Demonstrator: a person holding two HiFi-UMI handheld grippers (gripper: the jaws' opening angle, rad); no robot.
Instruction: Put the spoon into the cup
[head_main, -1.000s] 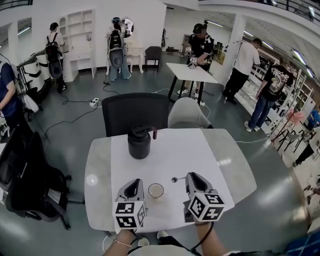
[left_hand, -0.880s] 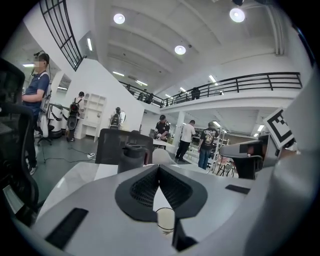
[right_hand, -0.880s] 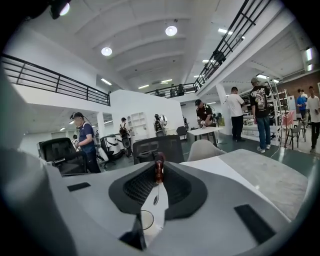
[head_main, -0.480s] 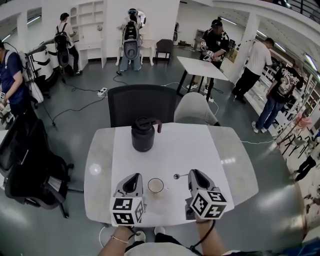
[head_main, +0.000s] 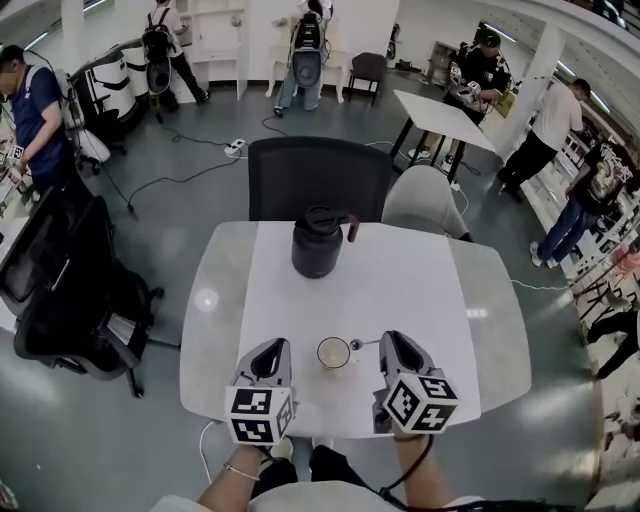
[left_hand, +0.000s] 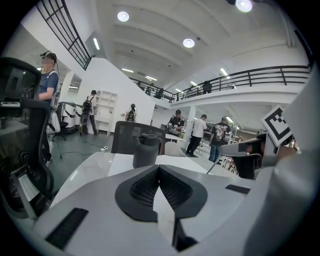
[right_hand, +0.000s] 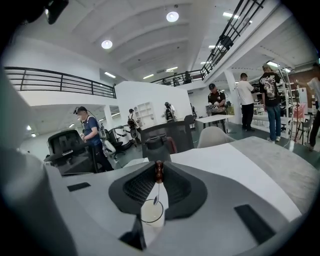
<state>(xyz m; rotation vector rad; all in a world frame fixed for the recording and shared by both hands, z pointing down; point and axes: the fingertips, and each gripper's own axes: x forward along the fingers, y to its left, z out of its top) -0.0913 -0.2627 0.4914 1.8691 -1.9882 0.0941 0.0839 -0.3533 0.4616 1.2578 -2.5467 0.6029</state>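
Standing near the near edge of the white table (head_main: 400, 280), the cup (head_main: 334, 353) sits between the two grippers in the head view. The left gripper (head_main: 266, 358) is just left of it and the right gripper (head_main: 390, 345) just right. The spoon (head_main: 357, 345) reaches leftward from the right gripper's tips, and its bowl lies just beside the cup's right rim, outside it. A dark jug (head_main: 318, 245) stands at the far side of the table, with a black chair (head_main: 320, 175) beyond it.

The left gripper view shows what the head view cannot: its jaws meet at the tips with nothing between them. The jug (left_hand: 146, 150) stands far ahead. The right gripper shows at the right edge of this view; neither cup nor spoon does.

The right gripper view shows its jaws clamped on the brown end of the spoon's handle (right_hand: 158, 172). The thin stem runs down toward the camera. The bowl lines up with the rim of the cup (right_hand: 151, 214); whether it is over the mouth cannot be told from here.
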